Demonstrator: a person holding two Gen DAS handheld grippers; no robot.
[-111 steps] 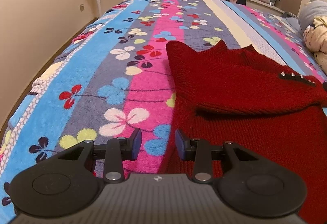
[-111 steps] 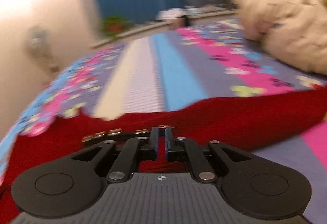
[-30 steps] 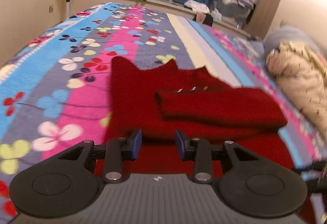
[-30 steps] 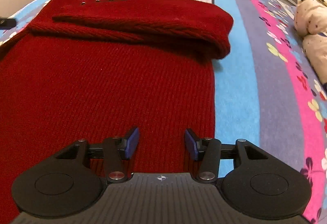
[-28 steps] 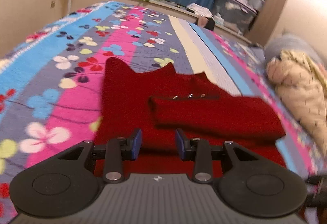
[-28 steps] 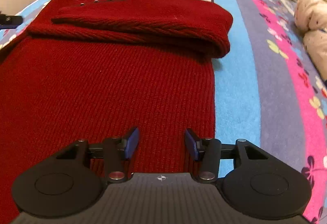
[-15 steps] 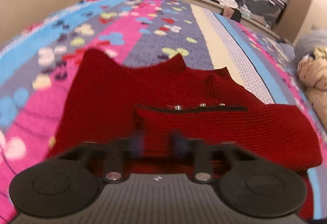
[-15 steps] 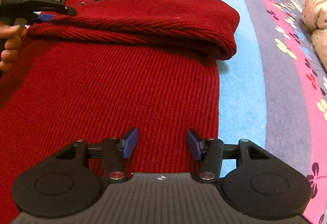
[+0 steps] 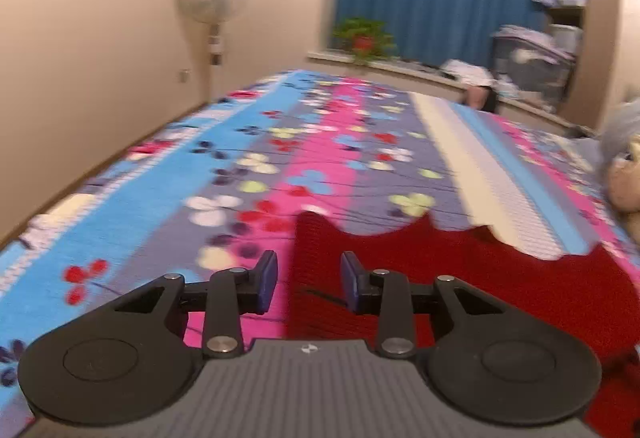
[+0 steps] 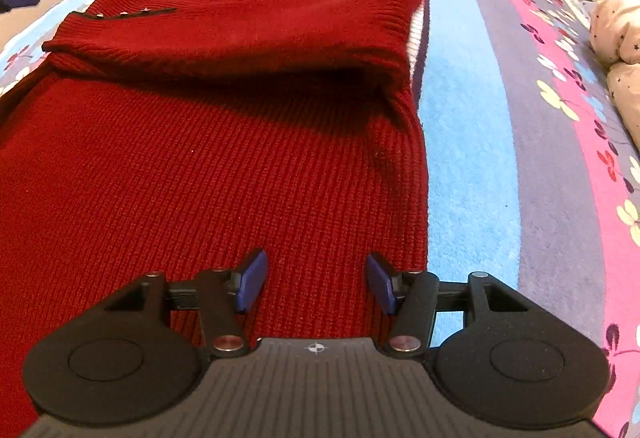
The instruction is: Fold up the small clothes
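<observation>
Red knit sweater [image 10: 208, 166]: soft, limp, light; hem lies ahead of right gripper [image 10: 316, 280], jaws wide; left gripper [image 9: 308, 280] part-open, just reopened, empty.

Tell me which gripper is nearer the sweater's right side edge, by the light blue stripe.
Right. The right gripper hangs over the red sweater just inside that edge, jaws open. The left gripper, jaws just reopened and empty, sits at the opposite side edge, near the folded sleeve's cuff.
</observation>
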